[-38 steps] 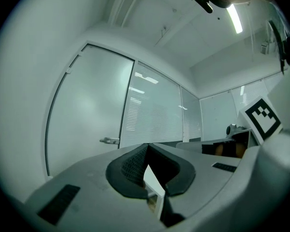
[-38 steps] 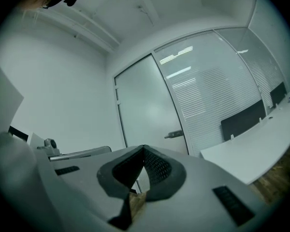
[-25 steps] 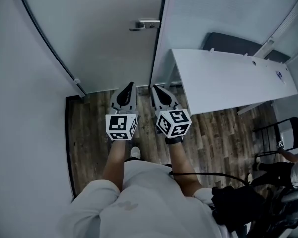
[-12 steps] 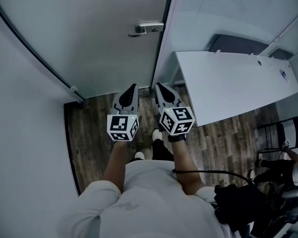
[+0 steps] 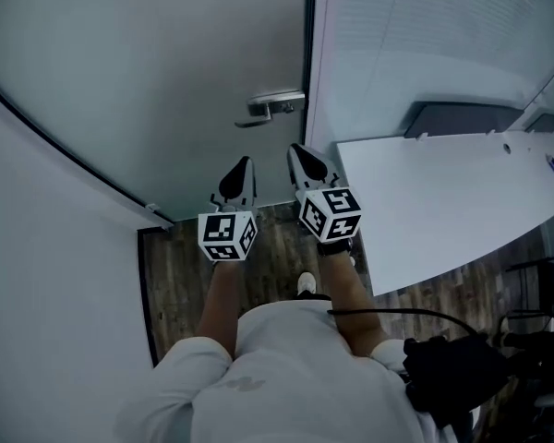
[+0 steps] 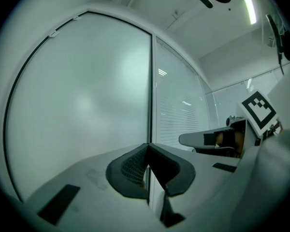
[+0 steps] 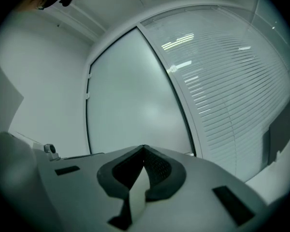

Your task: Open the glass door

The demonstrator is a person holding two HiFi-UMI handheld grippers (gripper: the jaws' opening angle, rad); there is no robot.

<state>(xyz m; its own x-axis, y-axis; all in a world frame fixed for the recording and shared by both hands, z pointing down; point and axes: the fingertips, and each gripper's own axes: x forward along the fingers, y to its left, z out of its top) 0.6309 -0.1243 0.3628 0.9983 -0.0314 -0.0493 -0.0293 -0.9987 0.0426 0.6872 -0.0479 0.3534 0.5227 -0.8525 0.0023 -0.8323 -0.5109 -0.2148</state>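
**Q:** Head view, room and surface?
**A:** Item: wood-plank floor (image 5: 180, 266), dark. Item: plain wall (image 5: 46, 293) on my left. Item: frosted glass door (image 5: 166, 90) straight ahead, shut against its frame. Its metal handle (image 5: 270, 105) sits at the door's right edge. Item: slatted partition (image 5: 415, 35) to the right of the door.

**Q:** Same view, your hands?
**A:** Both forearms reach forward, side by side. My left gripper (image 5: 245, 161) and right gripper (image 5: 298, 149) point level at the door. The right one's tip is just below the handle in the picture and apart from it.

**Q:** Other things there?
**A:** Item: white desk (image 5: 443, 192) along the partition, close by my right arm. Item: black cable (image 5: 388, 314) running from my right forearm towards a black bag (image 5: 452, 372).

**Q:** Left gripper view?
**A:** My fingers are clenched tip to tip and grasp nothing. The door fills the left side, and its dark edge runs upright past the fingertips. The partition is to the right, with my right gripper and its marker cube (image 6: 257, 108) at the far right.

**Q:** Right gripper view?
**A:** Fingers clenched here too, nothing between them. The door stands ahead with the wall to its left and the partition's slats to its right.
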